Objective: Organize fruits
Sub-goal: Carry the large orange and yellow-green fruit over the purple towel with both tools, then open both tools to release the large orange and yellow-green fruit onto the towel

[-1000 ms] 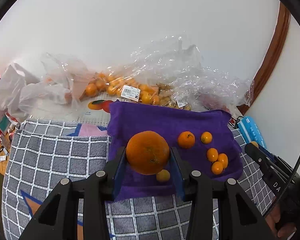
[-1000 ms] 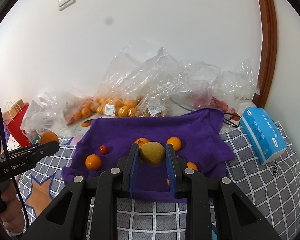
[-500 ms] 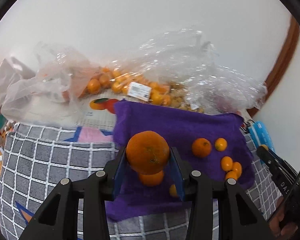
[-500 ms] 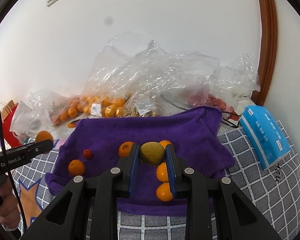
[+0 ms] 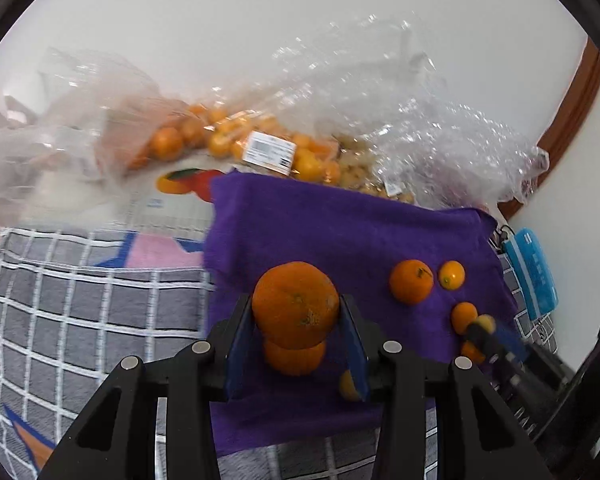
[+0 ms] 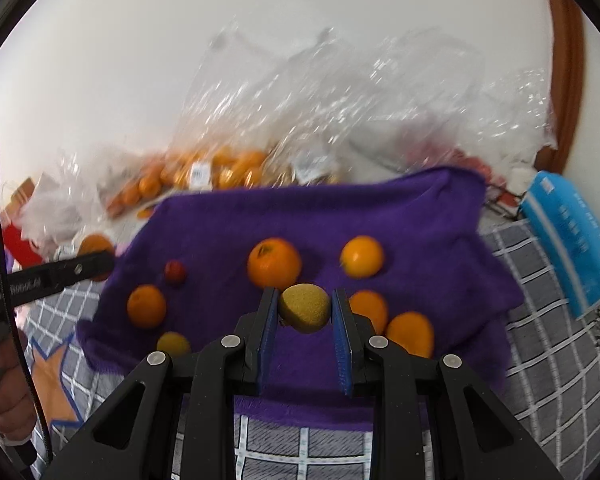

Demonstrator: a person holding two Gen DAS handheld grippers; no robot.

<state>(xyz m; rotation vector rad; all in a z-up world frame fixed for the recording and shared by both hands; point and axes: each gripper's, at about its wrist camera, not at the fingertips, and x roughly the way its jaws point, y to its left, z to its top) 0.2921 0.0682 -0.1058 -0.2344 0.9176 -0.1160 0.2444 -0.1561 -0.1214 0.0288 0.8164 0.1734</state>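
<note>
2 barcode labels [image 5: 270,153] on fruit bags [image 5: 236,136], text unreadable.

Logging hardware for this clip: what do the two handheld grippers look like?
Both match: the left gripper and right gripper have black angular frames with silver round bolts and flat blue pads on the fingers. Seen from the right wrist, the left one carries white lettering on its black body and a thin black cable.
</note>
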